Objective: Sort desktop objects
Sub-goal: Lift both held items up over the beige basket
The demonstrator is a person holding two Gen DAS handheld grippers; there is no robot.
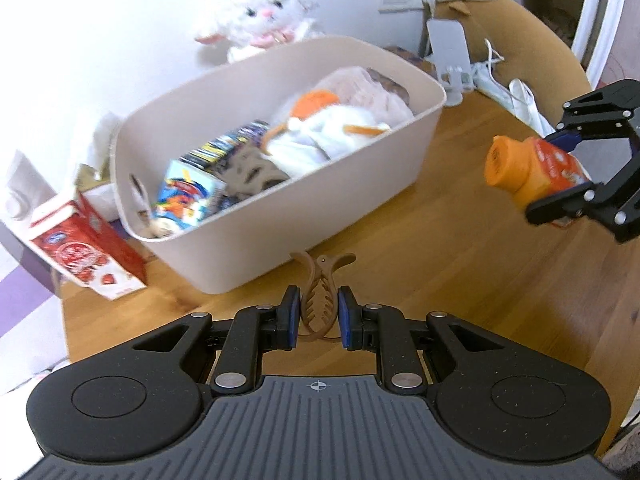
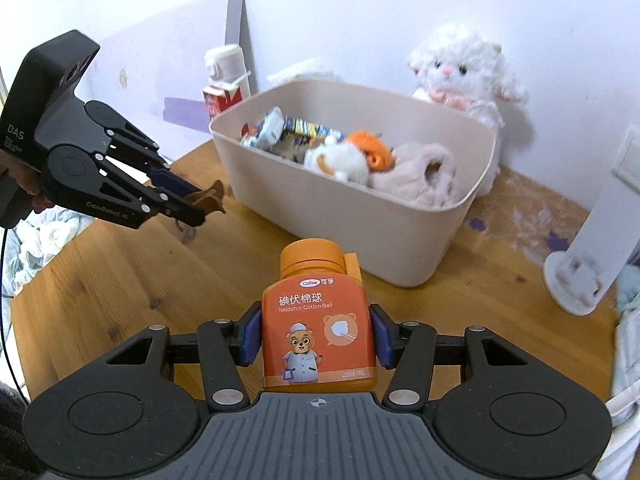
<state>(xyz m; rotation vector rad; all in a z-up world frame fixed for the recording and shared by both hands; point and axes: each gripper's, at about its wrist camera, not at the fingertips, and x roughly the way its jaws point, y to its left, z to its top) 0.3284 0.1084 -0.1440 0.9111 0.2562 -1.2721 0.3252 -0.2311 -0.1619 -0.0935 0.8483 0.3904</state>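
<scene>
Your left gripper (image 1: 319, 314) has its jaws clamped on a brown plastic claw hair clip (image 1: 318, 300), whose toothed body sits between the blue pads (image 1: 291, 316) while its curved handles stick out forward towards the bin. Your right gripper (image 2: 316, 334) is pressed shut on an orange plastic bottle of iodophor cotton balls (image 2: 319, 322), label up and screw cap pointing ahead.

Both loads hang above the round wooden table (image 2: 120, 280), just short of the beige plastic storage bin (image 2: 352, 216), which stands towards the table's far edge by the wall. From the right wrist view your left gripper comes in from the left, angled down, its tips near the bin's near corner. From the left wrist view your right gripper enters at the right edge, partly cut off.

The bin holds soft toys and printed cartons, blurred and heaped so you cannot separate them. A white plush lamb (image 2: 464, 76) sits behind it, and a red-and-white milk carton (image 1: 86, 256) stands beside it.
</scene>
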